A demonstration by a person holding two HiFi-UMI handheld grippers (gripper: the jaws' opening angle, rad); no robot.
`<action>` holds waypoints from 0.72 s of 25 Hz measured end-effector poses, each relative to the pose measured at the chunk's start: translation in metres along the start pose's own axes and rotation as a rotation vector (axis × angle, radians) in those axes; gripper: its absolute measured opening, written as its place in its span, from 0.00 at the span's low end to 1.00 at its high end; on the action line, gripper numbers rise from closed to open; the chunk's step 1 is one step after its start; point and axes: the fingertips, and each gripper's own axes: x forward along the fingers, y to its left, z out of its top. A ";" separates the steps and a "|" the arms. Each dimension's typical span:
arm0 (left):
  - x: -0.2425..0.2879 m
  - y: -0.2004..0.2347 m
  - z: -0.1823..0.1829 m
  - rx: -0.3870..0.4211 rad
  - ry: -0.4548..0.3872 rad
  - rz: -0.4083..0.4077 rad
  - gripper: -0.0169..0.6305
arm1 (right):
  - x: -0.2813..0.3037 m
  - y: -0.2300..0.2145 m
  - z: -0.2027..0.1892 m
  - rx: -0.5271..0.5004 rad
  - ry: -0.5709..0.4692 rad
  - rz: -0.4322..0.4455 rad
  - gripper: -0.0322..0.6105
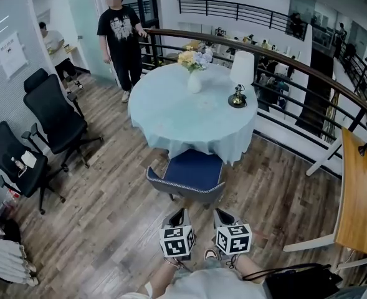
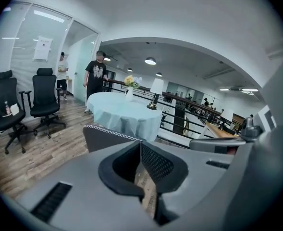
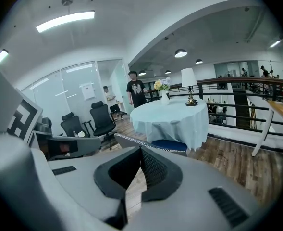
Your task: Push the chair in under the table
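— How do the tools stand?

— The left tool (image 1: 178, 216) has its jaws together, tips meeting, with nothing between them; its own view (image 2: 140, 145) shows only floor boards through the slit lower down. The right tool (image 1: 224, 216) is the same in its own view (image 3: 141, 149): jaws closed on nothing. They sit side by side, each marker cube facing up.

— And the chair?

— The chair (image 1: 188, 174) is straight ahead of both tools, its back turned toward them. From the head view a sliver of wooden floor (image 1: 108, 210) shows between the tips and the backrest, so they are near it but apart.

— What does it look like?

— Low curved back, grey outside, with a pale stitched trim along the top rim, and a dark blue padded seat. The left gripper view shows the grey back and trim (image 2: 107, 139); the right gripper view also catches the blue seat (image 3: 169, 145).

— Where is it against the counter?

— The front of the seat lies under the hanging edge of the cloth, and the back half stands out on the floor. The counter (image 1: 171, 117) is round, draped in pale blue-green cloth.

— Anything on it?

— A white vase of flowers (image 1: 194, 78) and a small lamp (image 1: 240, 80). Two black office chairs (image 1: 55, 114) stand off to the left, and a person (image 1: 122, 39) stands beyond the counter by the railing (image 1: 308, 73).
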 end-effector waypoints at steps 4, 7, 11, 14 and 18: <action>0.001 0.004 0.004 -0.002 -0.006 0.013 0.04 | 0.002 0.001 0.004 -0.008 -0.002 0.002 0.08; 0.001 0.006 0.006 -0.003 -0.010 0.016 0.04 | 0.004 0.002 0.007 -0.014 -0.007 0.001 0.08; 0.004 0.004 0.008 0.000 -0.011 0.013 0.04 | 0.005 0.000 0.010 -0.019 -0.013 -0.002 0.08; 0.006 0.003 0.009 0.004 -0.009 0.010 0.04 | 0.007 -0.002 0.012 -0.036 -0.010 -0.003 0.08; 0.009 0.003 0.012 0.012 -0.009 0.007 0.03 | 0.010 -0.004 0.018 -0.060 -0.016 -0.012 0.08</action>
